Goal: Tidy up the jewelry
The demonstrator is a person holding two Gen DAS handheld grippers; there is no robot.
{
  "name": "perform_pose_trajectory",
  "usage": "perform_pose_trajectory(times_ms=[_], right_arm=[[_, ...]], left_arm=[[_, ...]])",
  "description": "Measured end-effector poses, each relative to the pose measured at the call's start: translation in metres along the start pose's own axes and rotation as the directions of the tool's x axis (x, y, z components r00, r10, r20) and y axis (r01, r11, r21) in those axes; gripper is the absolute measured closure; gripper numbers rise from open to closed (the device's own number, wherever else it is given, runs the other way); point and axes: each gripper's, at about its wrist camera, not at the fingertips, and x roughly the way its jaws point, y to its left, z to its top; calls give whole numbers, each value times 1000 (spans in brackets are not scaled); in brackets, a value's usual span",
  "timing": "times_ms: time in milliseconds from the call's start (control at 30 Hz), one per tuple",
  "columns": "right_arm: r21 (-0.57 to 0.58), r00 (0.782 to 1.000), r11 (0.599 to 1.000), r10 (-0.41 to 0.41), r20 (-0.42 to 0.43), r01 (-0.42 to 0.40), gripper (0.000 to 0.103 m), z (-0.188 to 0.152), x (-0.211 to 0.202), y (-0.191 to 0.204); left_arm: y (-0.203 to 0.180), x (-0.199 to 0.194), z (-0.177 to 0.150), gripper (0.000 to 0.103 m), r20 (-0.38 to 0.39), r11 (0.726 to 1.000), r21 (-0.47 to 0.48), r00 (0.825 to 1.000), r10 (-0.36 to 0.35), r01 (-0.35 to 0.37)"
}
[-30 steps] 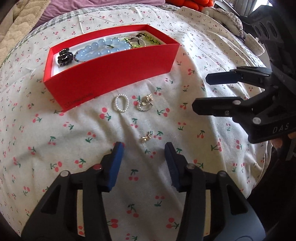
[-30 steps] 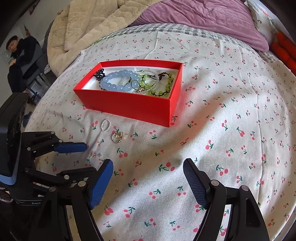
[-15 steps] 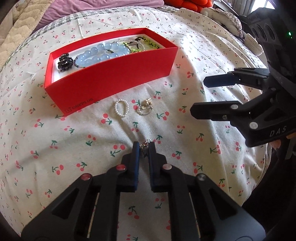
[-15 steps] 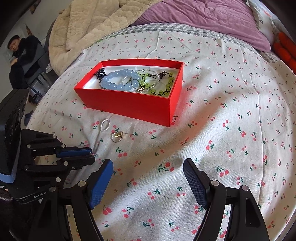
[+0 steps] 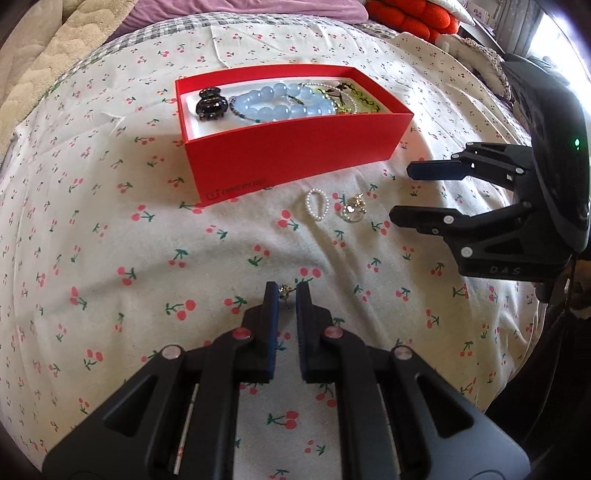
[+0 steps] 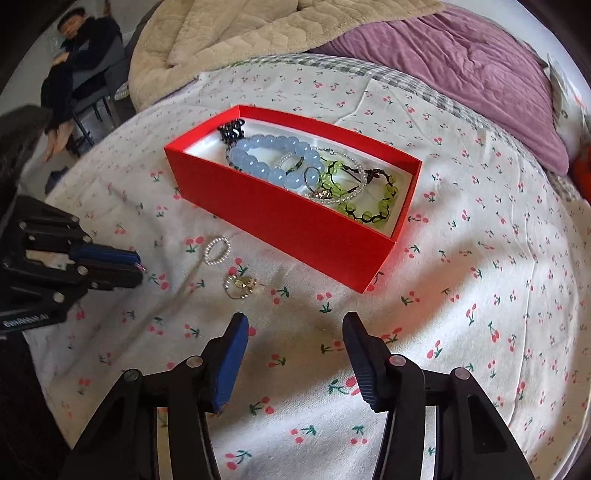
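My left gripper [image 5: 285, 291] is shut on a small gold earring [image 5: 285, 290], held above the cherry-print sheet; it also shows in the right wrist view [image 6: 138, 267]. A red box [image 5: 295, 149] holds a blue bead bracelet [image 5: 280, 107], a black hair clip [image 5: 211, 104] and green bracelets [image 6: 373, 192]. In front of the box lie a small pearl ring [image 5: 317, 204] and a gold ring [image 5: 352, 212]. My right gripper [image 6: 293, 332] is open and empty, just this side of the gold ring [image 6: 240, 286] and pearl ring [image 6: 217, 251].
The cherry-print sheet [image 6: 480, 295] covers a bed. A beige blanket [image 6: 229, 40] and purple quilt [image 6: 461, 70] lie behind the box. A person sits on a chair [image 6: 74, 70] at far left. Orange cushions [image 5: 410, 16] lie at the back.
My left gripper closed on the small gold earring and lifted it off the sheet. My right gripper moved closer to the rings and the box, still open.
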Motion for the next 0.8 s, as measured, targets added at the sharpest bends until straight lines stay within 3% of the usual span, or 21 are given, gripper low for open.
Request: perform_pose_trajectory(times_ms=[100, 233, 400, 567, 800], right_arm=[[-95, 999, 994, -52, -7, 51, 50, -1, 14, 10], [-143, 999, 989, -45, 26, 48, 51, 5, 20, 17], [-185, 999, 982, -18, 38, 25, 66, 11, 26, 26], [-225, 1000, 974, 14, 24, -9, 91, 12, 27, 39], [-218, 1000, 976, 29, 9, -26, 93, 14, 24, 39]], left_arm=[[6, 1, -1, 93, -11, 1000, -15, 1000, 0, 0], [12, 1, 0, 93, -7, 1000, -30, 1000, -2, 2], [15, 2, 2, 93, -12, 999, -39, 1000, -8, 7], [18, 3, 4, 93, -8, 999, -50, 1000, -14, 14], [21, 0, 2, 93, -4, 999, -52, 1000, -16, 16]])
